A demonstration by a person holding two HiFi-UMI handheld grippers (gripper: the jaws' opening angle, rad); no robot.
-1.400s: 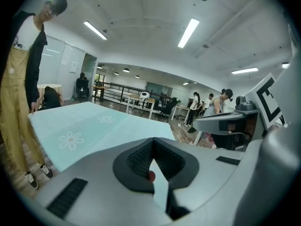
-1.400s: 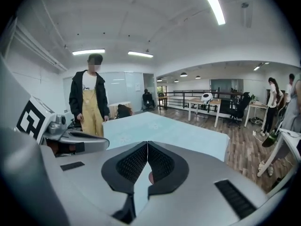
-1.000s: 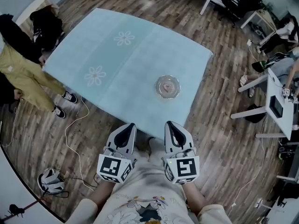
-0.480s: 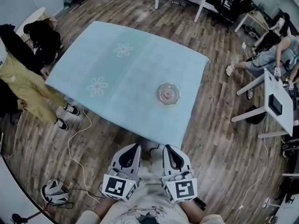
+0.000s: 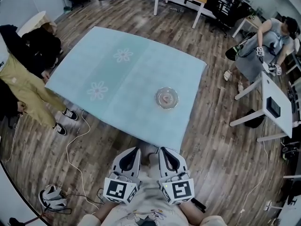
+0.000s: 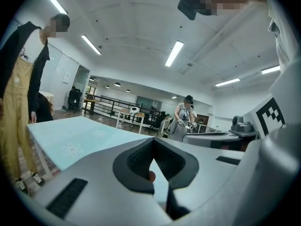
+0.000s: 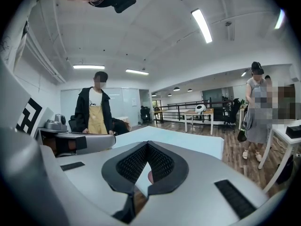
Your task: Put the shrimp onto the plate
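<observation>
A clear glass plate (image 5: 158, 104) stands on the light blue tablecloth (image 5: 117, 79), near the table's front right edge. A small pink shrimp (image 5: 167, 98) lies in its middle. Both grippers are held low, close to the person's body and well short of the table. My left gripper (image 5: 133, 149) (image 6: 153, 140) is shut, its pads meeting at the tip, with nothing held. Beside it, my right gripper (image 5: 164, 149) (image 7: 147, 143) is shut too and empty. In the gripper views the table lies ahead beyond the jaws.
A person in yellow overalls (image 5: 21, 86) stands at the table's left edge. Another person (image 5: 265, 41) is at a white desk (image 5: 275, 105) on the right. A cable (image 5: 70, 140) and a white-and-black object (image 5: 51, 197) lie on the wooden floor at the left.
Both grippers have drawn back from the table toward the body and come closer together. The head view has shifted, and the person at the right has moved.
</observation>
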